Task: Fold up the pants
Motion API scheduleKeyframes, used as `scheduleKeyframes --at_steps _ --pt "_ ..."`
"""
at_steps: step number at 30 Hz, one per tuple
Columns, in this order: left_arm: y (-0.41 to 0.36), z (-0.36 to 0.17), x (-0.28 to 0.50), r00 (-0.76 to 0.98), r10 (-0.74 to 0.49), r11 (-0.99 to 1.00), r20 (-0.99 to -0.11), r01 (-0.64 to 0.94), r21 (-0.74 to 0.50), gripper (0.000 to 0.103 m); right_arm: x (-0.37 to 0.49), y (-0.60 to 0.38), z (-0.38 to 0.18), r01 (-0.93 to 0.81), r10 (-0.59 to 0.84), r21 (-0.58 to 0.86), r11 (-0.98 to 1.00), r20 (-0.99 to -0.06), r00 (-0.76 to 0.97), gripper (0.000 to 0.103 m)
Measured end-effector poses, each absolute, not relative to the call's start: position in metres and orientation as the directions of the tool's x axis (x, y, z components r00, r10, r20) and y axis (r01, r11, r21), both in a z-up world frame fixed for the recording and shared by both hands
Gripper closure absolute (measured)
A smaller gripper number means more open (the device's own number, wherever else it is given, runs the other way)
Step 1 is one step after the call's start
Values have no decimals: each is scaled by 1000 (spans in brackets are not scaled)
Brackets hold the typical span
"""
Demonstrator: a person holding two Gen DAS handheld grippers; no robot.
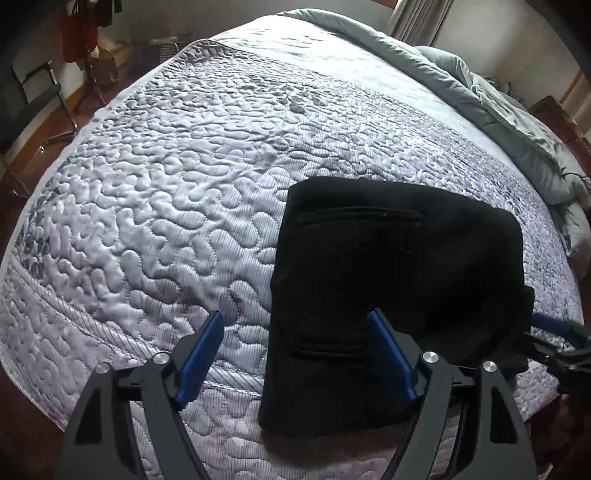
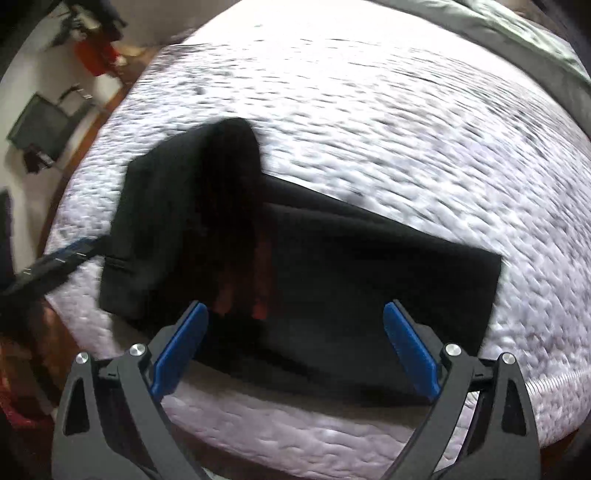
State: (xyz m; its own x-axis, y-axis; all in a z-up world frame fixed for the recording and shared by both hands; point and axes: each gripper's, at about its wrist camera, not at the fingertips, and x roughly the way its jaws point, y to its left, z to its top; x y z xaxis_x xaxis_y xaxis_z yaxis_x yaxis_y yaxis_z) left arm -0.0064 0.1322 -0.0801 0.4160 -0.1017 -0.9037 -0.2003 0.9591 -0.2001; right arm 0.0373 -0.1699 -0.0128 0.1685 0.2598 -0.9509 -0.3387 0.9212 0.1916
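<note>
Black pants [image 1: 399, 258] lie folded into a thick rectangle on the pale quilted bed [image 1: 184, 166], a back pocket seam facing up. My left gripper [image 1: 295, 315] hovers open over their near left edge: one blue pad stands over the quilt, the other over the cloth, neither pressing. In the blurred right wrist view the pants [image 2: 332, 258] show a raised hump of fabric at their far left part. My right gripper [image 2: 295, 306] is open wide above their near edge with nothing pinched. Each gripper shows in the other's view: right gripper [image 1: 546, 325], left gripper [image 2: 79, 247].
A grey-green duvet [image 1: 498, 92] is bunched along the far right side of the bed. A dark chair [image 1: 33, 99] and red clothing [image 1: 77, 33] stand on the wooden floor beyond the left edge. The bed's front edge runs just below the pants.
</note>
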Motion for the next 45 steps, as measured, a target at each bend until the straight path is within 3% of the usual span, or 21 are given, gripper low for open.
scheduleKeyframes --at_steps 3,4,5,7,9,13,21,24,25,28,29,32,36,42,43,45 --pt "133 -84 -7 408 -118 953 -905 -209 -219 23 48 -154 -22 -370 263 196 908 -954 141 8" --pt "135 -86 -7 405 -122 950 -906 -217 -226 23 50 -147 -28 -375 283 224 900 -953 110 14" --pt "136 -87 -7 403 -122 947 -907 -226 -228 22 51 -146 -33 -377 310 259 889 -947 80 40" --pt "140 -89 -11 395 -118 942 -911 -244 -228 21 54 -142 -41 -357 365 329 874 -930 36 68" --pt "143 -90 -13 391 -126 939 -912 -251 -237 21 55 -136 -41 -353 367 331 875 -930 37 74" --pt "143 -92 -14 387 -133 935 -912 -256 -245 20 47 -138 -23 -390 344 288 874 -936 78 99" --pt "122 -95 -9 374 -132 951 -918 -214 -224 17 41 -150 -45 -400 267 223 889 -962 55 99" --pt "116 -100 -7 362 -123 958 -924 -200 -205 17 41 -139 -47 -438 222 163 884 -971 86 92" --pt "116 -100 -7 363 -125 958 -923 -198 -207 17 40 -138 -42 -446 210 143 884 -972 105 82" --pt "119 -97 -8 371 -133 955 -919 -200 -219 17 38 -141 -25 -465 157 52 884 -969 189 38" --pt "120 -95 -8 374 -136 953 -917 -202 -224 17 38 -142 -21 -471 164 53 881 -967 197 29" --pt "122 -92 -8 384 -155 947 -910 -206 -248 17 43 -146 -21 -455 237 150 878 -961 140 19" --pt "121 -90 -10 386 -166 947 -907 -193 -255 17 50 -141 -43 -430 238 181 884 -968 80 15" --pt "130 -96 -14 376 -171 938 -911 -222 -268 17 57 -131 -69 -367 356 335 868 -934 -11 14" --pt "132 -96 -16 373 -173 935 -911 -229 -271 17 56 -128 -68 -371 366 340 864 -931 1 20" --pt "134 -98 -17 371 -175 932 -912 -236 -275 17 59 -128 -63 -366 396 364 856 -918 13 43"
